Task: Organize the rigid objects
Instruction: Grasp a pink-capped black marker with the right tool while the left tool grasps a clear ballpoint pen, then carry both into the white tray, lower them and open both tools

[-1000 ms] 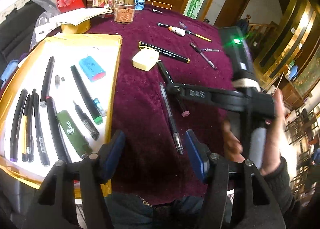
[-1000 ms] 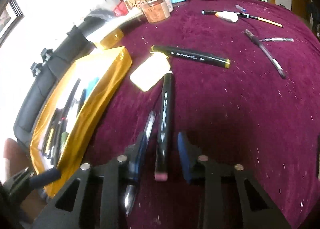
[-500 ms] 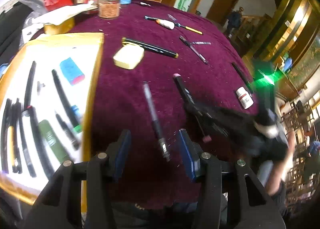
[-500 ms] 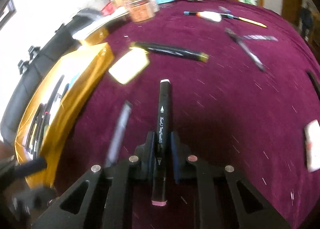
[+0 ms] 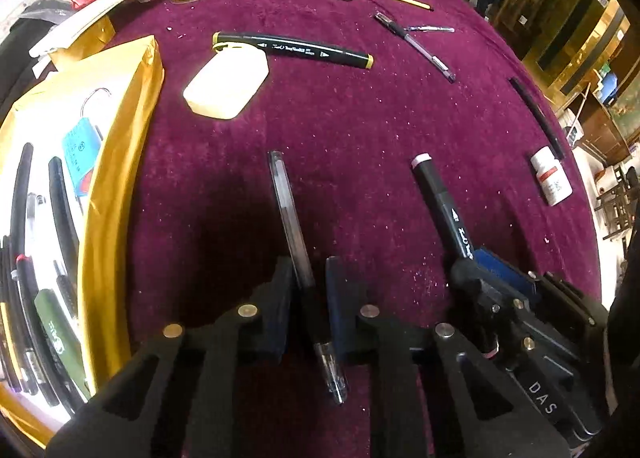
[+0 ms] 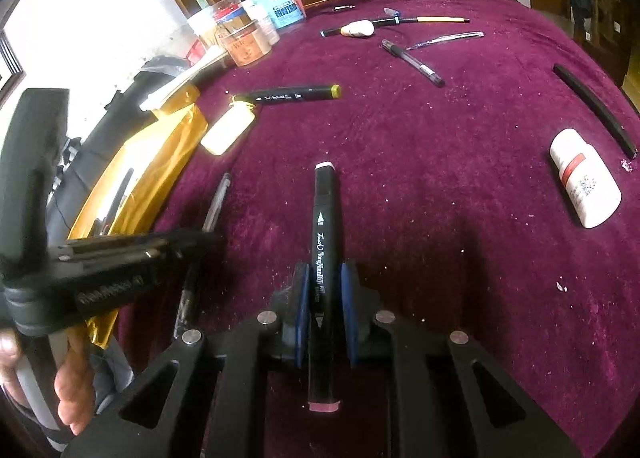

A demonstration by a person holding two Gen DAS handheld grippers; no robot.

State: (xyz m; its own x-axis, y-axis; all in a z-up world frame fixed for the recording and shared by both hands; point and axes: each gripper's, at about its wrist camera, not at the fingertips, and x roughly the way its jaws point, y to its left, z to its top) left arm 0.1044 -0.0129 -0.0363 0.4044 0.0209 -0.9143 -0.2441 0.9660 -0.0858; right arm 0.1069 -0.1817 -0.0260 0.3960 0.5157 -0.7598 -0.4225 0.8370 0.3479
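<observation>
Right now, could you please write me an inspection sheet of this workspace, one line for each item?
Surface: table under dark red velvet cloth, dusted with pale crumbs.
Job's things: clear pen between the left tongs; pink-capped black marker in the right tongs; gold-edged tray at the left already holds pens and markers in a row.
Clutter: yellow-capped marker, cream eraser block, white bottle, more pens at the far side, jars.
Grippers: left tongs close around the pen, contact unclear; right tongs shut on the marker.
Cables: nothing seen.
Surroundings: wooden cabinet, doorway, a person standing far off.
</observation>
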